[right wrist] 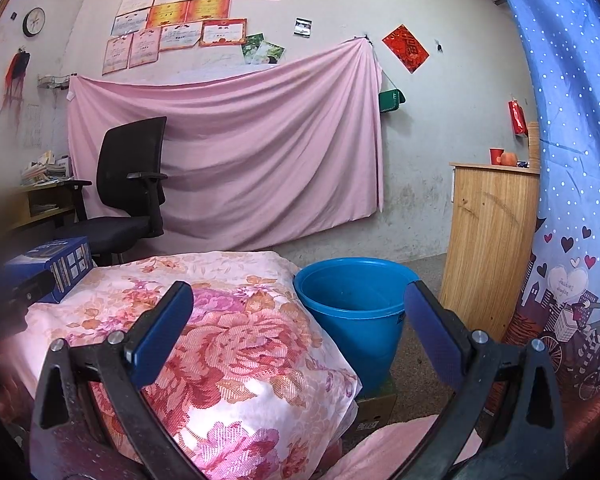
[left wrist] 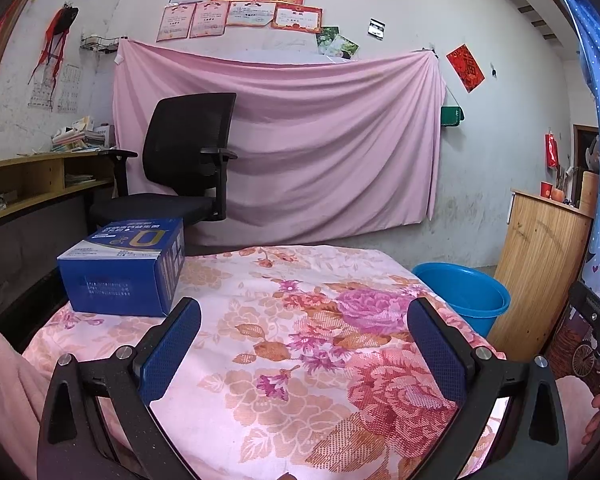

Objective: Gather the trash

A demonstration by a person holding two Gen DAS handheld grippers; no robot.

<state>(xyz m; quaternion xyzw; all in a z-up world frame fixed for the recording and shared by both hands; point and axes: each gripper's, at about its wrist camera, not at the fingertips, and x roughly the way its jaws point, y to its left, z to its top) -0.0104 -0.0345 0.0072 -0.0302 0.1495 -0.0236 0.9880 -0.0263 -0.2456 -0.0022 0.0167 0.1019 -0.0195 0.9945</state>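
A table draped in a floral cloth fills the foreground and serves as the landmark. Just off its far right corner, lower down, stands a blue bucket, seemingly empty. On the table's far left corner sits a blue carton, likely the trash: probably light, stiff cardboard, best pinched across its narrow sides. The left gripper and right gripper hover over the table, both spread wide, holding nothing.
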